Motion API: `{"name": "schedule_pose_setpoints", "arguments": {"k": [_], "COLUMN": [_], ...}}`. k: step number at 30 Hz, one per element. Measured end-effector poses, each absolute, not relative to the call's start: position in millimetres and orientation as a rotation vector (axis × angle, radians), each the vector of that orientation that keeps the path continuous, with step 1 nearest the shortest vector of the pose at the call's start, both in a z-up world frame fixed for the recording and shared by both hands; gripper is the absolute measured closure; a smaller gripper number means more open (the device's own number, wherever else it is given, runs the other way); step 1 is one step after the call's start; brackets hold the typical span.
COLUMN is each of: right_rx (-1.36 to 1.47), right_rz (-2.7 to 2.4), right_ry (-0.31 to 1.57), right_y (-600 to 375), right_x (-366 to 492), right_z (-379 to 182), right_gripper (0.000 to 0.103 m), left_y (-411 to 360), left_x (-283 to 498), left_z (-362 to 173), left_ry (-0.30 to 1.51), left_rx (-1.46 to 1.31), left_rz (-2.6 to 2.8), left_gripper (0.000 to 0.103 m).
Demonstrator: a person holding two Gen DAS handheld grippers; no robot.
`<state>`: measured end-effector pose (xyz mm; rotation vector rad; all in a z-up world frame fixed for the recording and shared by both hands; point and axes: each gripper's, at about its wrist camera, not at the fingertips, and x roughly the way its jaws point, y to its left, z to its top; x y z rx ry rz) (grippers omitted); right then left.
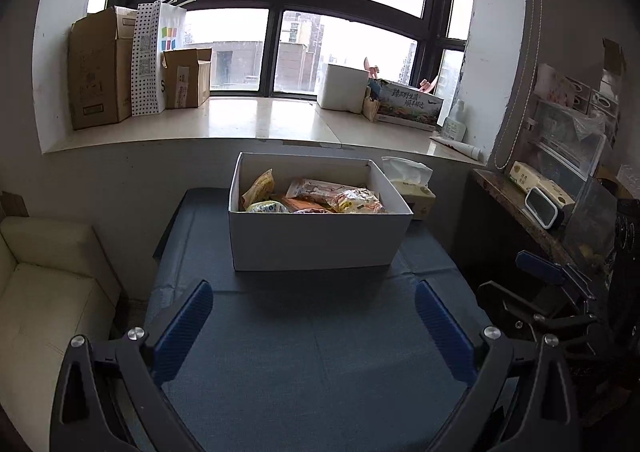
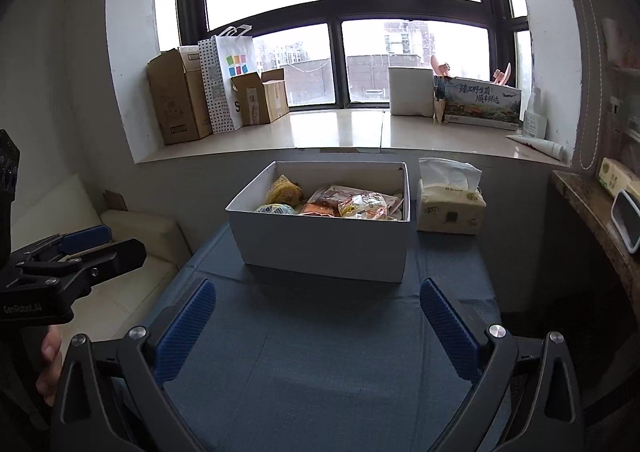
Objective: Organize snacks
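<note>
A white cardboard box (image 1: pixel 312 240) stands on the blue-clothed table (image 1: pixel 312 352). It holds several snack packets (image 1: pixel 320 196), yellow, orange and pink. The same box (image 2: pixel 324 248) with its snack packets (image 2: pixel 340 202) shows in the right wrist view. My left gripper (image 1: pixel 314 304) is open and empty, a short way in front of the box. My right gripper (image 2: pixel 318 304) is also open and empty, in front of the box. The left gripper also shows at the left edge of the right wrist view (image 2: pixel 88 242), and the right gripper at the right of the left wrist view (image 1: pixel 540 272).
A tissue pack (image 2: pixel 450 206) sits right of the box. A cream sofa (image 1: pixel 48 284) is left of the table. A side shelf (image 1: pixel 532 208) with small items is at the right. Cardboard boxes (image 1: pixel 100 68) and a paper bag (image 1: pixel 154 56) stand on the windowsill behind.
</note>
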<state>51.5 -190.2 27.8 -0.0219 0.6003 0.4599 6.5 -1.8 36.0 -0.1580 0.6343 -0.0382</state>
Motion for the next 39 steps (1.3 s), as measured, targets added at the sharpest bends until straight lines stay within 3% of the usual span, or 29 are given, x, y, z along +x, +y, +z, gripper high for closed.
{"name": "schedule_pose_setpoints", "arguments": {"k": [39], "right_rx": [0.012], "right_rz": [0.488], "right_ry": [0.645], "right_y": [-199], "right_x": [52], "right_z": [23], "right_gripper": [0.000], "left_y": [-10], "left_x": [6], "left_z": [32], "left_ry": [0.646], "left_rx": [-0.134], "left_rz": [-0.060], "left_gripper": [0.000]}}
